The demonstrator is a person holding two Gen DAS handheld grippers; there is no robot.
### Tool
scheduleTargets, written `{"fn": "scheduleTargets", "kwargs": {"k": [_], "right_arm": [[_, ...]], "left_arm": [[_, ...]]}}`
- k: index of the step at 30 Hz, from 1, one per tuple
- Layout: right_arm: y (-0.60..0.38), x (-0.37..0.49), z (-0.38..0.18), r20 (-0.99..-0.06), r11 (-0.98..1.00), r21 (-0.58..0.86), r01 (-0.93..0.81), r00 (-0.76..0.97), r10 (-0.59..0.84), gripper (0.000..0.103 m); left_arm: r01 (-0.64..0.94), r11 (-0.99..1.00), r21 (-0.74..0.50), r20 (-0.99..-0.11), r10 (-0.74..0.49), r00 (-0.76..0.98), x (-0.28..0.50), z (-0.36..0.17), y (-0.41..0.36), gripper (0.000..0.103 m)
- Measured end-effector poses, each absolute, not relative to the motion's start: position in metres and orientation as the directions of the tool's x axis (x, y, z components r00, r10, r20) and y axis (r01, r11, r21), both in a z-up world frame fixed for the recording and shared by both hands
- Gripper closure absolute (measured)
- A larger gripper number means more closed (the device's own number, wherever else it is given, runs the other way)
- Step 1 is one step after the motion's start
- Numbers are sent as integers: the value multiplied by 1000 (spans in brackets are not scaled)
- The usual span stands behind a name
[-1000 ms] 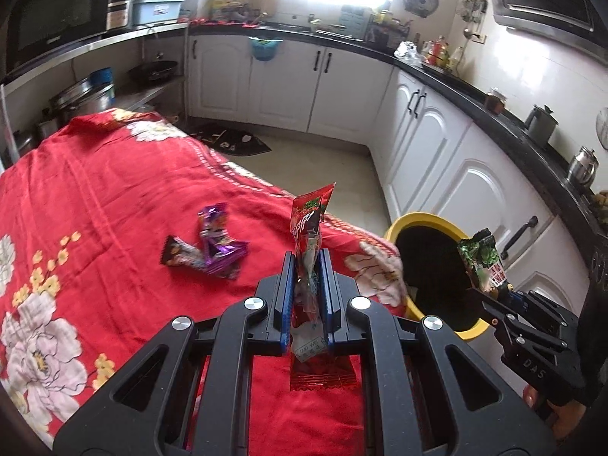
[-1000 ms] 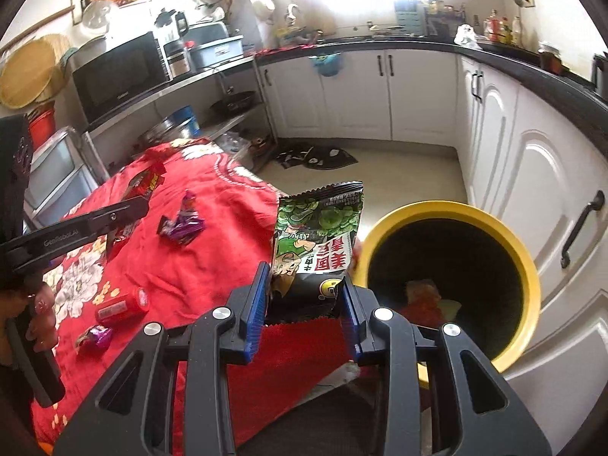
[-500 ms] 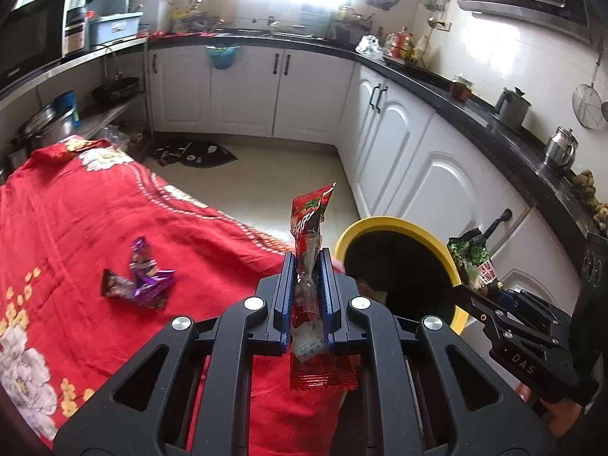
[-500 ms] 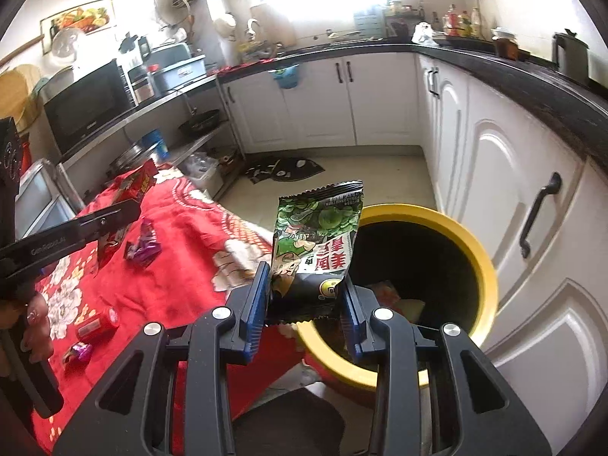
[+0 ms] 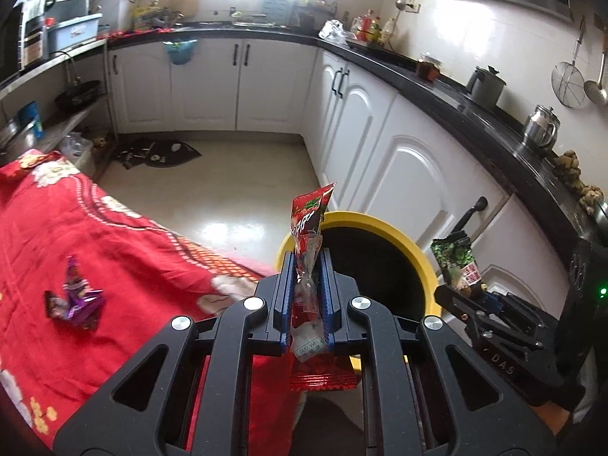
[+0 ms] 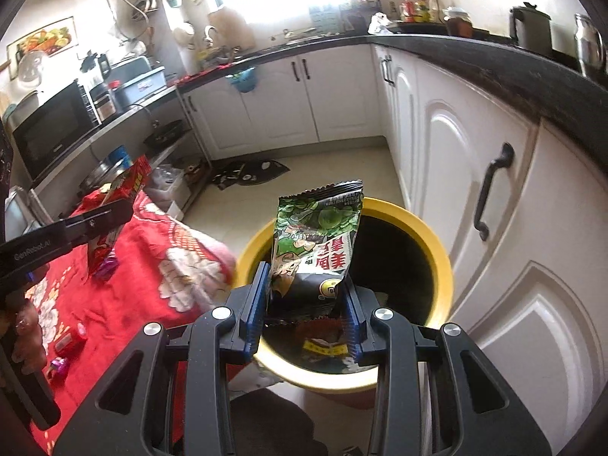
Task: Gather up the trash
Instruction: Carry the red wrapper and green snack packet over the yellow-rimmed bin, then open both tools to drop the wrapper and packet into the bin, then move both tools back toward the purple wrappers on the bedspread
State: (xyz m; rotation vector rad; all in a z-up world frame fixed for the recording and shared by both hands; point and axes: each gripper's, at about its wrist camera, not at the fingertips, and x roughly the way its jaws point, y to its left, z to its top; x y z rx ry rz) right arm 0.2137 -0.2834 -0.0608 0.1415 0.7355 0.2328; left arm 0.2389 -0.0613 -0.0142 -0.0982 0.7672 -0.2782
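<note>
Jaws clamped: left gripper (image 5: 307,296) on red wrapper (image 5: 308,235), right gripper (image 6: 306,300) on green packet (image 6: 317,243).
Dropping step: packet seems over the bin (image 6: 437,243); next, release; wrapper nears the rim.

The bin (image 6: 442,250) stands on the floor between the cloth-covered bench (image 5: 114,250) on its left and the cabinets (image 6: 505,228) on its right. Candy wrappers (image 5: 78,298) lie on the bench; trash lies inside the bin.
</note>
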Motion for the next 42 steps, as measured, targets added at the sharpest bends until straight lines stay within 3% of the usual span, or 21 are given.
{"fn": "scheduleTargets", "kwargs": {"k": [26, 28, 30, 34, 38, 42], "right_arm": [[-304, 256, -125, -746, 976, 198, -91, 632, 210, 66], [-304, 258, -125, -748, 977, 196, -87, 631, 207, 63], [-305, 259, -126, -747, 978, 192, -76, 635, 196, 52], [-310, 254, -126, -743, 980, 191, -55, 644, 181, 44], [-314, 246, -122, -730, 981, 189, -32, 664, 162, 31], [-315, 238, -114, -712, 983, 181, -23, 687, 147, 25]], "left_arm": [[268, 932, -242, -745, -356, 565, 284, -66, -120, 93], [262, 935, -239, -748, -349, 564, 286, -67, -120, 84], [252, 939, -236, -750, -341, 567, 286, -68, -120, 65], [235, 945, -229, -751, -325, 574, 285, -68, -114, 46], [211, 952, -224, -749, -306, 587, 280, -67, -104, 13], [186, 960, -211, -745, -281, 605, 272, -63, -94, 11]]}}
